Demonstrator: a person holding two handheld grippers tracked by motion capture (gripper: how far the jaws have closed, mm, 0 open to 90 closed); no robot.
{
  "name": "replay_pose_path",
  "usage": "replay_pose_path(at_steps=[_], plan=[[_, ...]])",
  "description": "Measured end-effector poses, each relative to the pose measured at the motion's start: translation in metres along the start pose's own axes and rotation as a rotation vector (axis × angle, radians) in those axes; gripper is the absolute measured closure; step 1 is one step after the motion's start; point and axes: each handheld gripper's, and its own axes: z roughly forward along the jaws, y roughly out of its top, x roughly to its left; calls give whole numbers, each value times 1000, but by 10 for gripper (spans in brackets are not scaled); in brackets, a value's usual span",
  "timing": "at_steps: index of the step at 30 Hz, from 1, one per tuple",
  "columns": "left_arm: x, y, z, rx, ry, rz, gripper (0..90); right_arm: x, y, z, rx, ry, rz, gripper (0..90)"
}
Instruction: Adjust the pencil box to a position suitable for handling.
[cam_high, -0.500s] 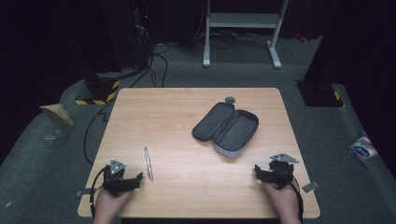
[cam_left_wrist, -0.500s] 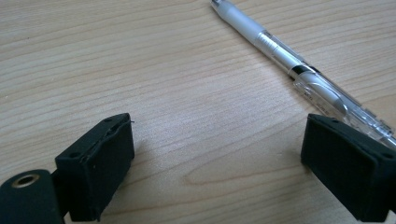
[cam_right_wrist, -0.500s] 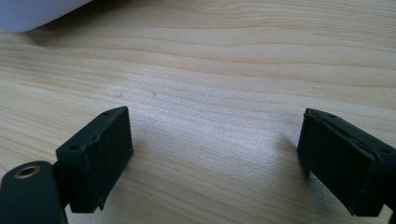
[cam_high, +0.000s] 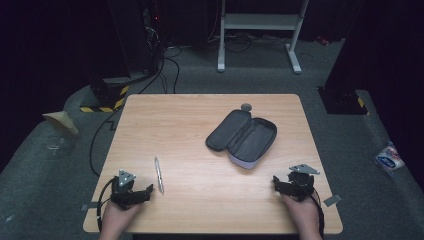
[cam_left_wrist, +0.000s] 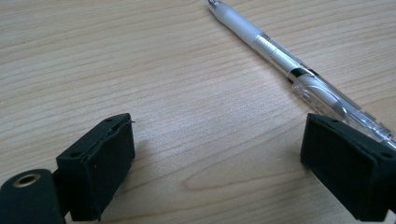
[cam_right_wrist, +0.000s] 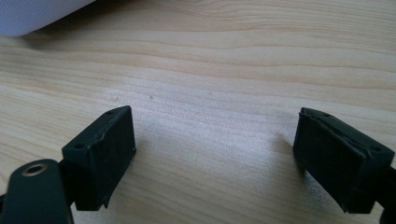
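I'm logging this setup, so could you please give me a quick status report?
Left gripper and right gripper open, empty, low over the table. Pen flat beside the left jaws, untouched. Pencil case open mid-table. Nothing in the way.

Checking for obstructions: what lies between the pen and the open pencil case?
Nothing: the high view shows bare wooden table between the pen and the open pencil case.

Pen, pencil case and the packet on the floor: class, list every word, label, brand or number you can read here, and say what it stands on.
None can be read.
pen: clear and silver barrel, no print legible.
pencil case: open, no label visible.
packet on the floor right of the table: blue marking, too small and blurred to read.
striped block on the floor: yellow-black hazard stripes, no words.
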Motion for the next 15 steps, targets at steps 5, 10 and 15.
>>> replay_pose_path(at_steps=[5,10,15], plan=[[0,0,0,0,1,-1,100,1,-1,-2,1,0,11,135],[0,-1,-1,-2,0,-4,113,0,-2,-3,-7,-1,3,177],[-1,-3,-4,-6,-2,-7,128,0,-1,-4,-5,-3,0,237]])
